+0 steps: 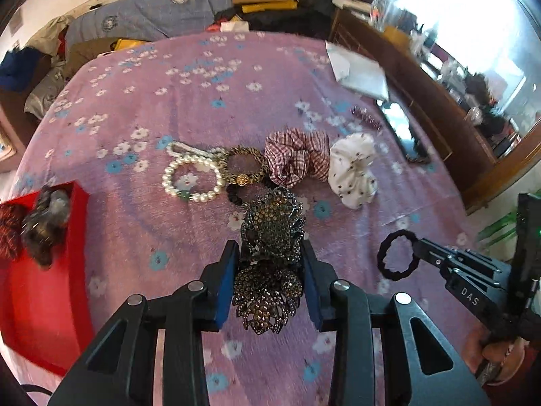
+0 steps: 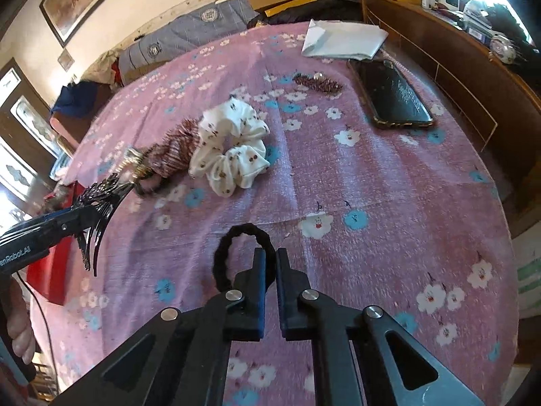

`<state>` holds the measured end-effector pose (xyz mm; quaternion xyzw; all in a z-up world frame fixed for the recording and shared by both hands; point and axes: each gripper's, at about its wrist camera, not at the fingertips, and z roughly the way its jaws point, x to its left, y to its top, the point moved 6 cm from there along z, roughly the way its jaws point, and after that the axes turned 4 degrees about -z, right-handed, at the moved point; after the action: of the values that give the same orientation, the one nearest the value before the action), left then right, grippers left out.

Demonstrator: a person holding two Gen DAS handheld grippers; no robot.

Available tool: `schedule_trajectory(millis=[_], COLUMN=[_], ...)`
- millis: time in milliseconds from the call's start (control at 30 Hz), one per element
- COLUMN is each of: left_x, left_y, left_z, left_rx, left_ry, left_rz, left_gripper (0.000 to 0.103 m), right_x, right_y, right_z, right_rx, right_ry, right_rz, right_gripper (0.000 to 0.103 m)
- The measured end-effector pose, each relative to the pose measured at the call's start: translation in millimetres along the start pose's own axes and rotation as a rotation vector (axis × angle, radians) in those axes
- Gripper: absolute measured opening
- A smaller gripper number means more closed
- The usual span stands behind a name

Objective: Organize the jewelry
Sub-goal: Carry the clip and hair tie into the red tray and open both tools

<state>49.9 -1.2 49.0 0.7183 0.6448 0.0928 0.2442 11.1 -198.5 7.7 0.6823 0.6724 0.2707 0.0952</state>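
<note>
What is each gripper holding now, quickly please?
Left gripper: closed on the rhinestone hair clip.
Right gripper: closed on the black hair tie.

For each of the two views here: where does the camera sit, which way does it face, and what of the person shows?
Left wrist: on the left hand-held gripper, facing across the purple cloth; it grips a rhinestone hair claw; the right hand shows.
Right wrist: on the right hand-held gripper, facing forward over the cloth; it pinches a black hair tie; left-hand fingers show.
Shared: white scrunchie, phone, red box, each other's gripper.
</note>
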Motion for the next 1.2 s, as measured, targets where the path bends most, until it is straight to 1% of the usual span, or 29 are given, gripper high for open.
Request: schedule_trajectory(millis=[100, 200, 267, 300, 333, 433, 500, 533, 567, 600, 633, 700, 767, 867, 933, 1067, 1200], left_x=[9.9, 31.0, 53.2, 60.2, 73.0, 114.2, 141.6, 157.7, 173.0, 181.3, 194.7, 216.9, 233.9, 263.3, 282.7, 311.5, 336.8], left_y=[-5.1, -17.6, -31.5, -36.3, -43.2, -57.5, -66.6, -72.7, -79.1, -82.4, -89.1, -102.2, -112.8, -131.1, -143.4, -160.7, -168.7], left_z=[-27.5, -62.1, -87.8, -94.4, -106.3, -146.3, -173.8, -189.6, -204.0, -211.3, -223.2, -241.6, -254.1, -267.2, -269.2, -263.7, -249.0], left_rx=[-0.047, -0.091, -0.102, -0.103, -0.109, -0.163, -0.201, -0.223, -0.243, -0.255, -0.274, -0.3, -0.322, -0.343, -0.341, -0.316, -0.267], left_ry=[0.012, 0.026, 0.018, 0.025, 0.052, 0.166, 0.205, 0.23, 0.258, 0.276, 0.308, 0.358, 0.381, 0.397, 0.414, 0.42, 0.414], left_rz=[-0.043, -0.126, -0.211, -0.227, -0.243, -0.297, -0.354, -0.385, -0.41, -0.424, -0.443, -0.478, -0.512, -0.577, -0.622, -0.681, -0.696], left_gripper=[0.034, 0.034, 0.035, 0.035, 0.035, 0.035, 0.035, 0.035, 0.035, 0.035, 0.035, 0.035, 0.035, 0.035, 0.035, 0.035, 0.035], right_x=[15.1, 37.6, 65.2, 79.5, 89.1, 145.2, 181.4, 211.0, 234.2, 249.1, 276.8, 309.2, 346.2, 378.4, 394.3, 401.3, 395.7], right_y=[1.4, 3.1, 5.1, 6.3, 7.3, 9.6, 9.0, 8.7, 7.0, 5.1, 3.5, -1.3, -9.6, -20.1, -25.9, -30.6, -29.3], right_z=[-18.2, -30.7, -38.5, -40.0, -40.5, -32.4, -26.2, -23.1, -22.2, -22.4, -22.5, -22.5, -21.6, -15.9, -10.5, 1.1, 8.9], right_rx=[-0.013, -0.016, -0.012, -0.007, -0.001, 0.053, 0.083, 0.098, 0.104, 0.106, 0.108, 0.114, 0.123, 0.144, 0.156, 0.171, 0.175], right_ry=[0.039, 0.086, 0.129, 0.151, 0.168, 0.267, 0.31, 0.34, 0.361, 0.376, 0.404, 0.437, 0.461, 0.469, 0.464, 0.444, 0.425], right_rz=[-0.002, -0.024, -0.064, -0.08, -0.089, -0.138, -0.189, -0.243, -0.288, -0.317, -0.364, -0.414, -0.477, -0.54, -0.574, -0.592, -0.565], right_gripper=[0.006, 0.006, 0.006, 0.006, 0.006, 0.006, 0.006, 0.006, 0.006, 0.006, 0.006, 0.006, 0.006, 0.006, 0.006, 0.006, 0.007])
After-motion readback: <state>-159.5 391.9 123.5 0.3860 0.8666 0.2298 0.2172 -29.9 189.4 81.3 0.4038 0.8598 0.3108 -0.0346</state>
